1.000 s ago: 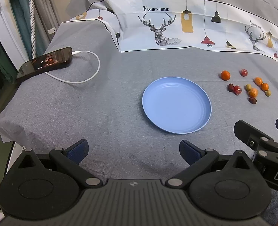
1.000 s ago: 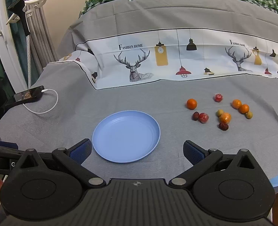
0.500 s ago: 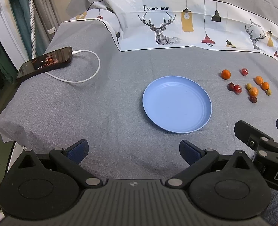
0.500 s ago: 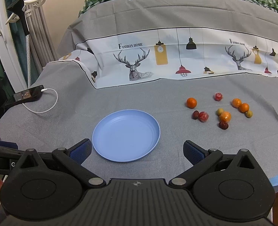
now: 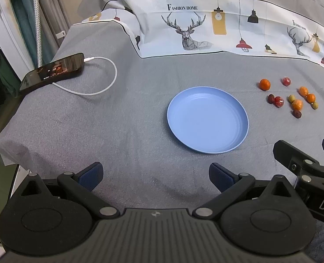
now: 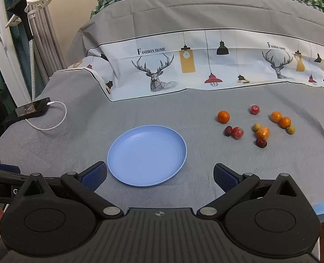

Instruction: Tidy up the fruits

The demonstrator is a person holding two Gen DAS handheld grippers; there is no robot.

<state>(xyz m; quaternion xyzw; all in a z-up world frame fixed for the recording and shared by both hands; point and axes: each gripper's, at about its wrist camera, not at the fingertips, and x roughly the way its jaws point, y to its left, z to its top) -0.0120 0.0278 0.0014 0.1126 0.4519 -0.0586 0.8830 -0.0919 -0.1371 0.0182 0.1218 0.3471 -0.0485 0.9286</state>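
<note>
Between plate (image 6: 179,153) and fruits (image 6: 259,125), bare grey cloth (image 6: 205,135).

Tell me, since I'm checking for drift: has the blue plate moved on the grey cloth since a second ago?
No. The blue plate keeps its spacing from the phone and the nearest orange fruit.

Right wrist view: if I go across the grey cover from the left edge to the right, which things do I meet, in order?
phone → white charging cable → blue plate → lone orange fruit → dark red fruit → cluster of small orange, red and yellowish fruits
</note>
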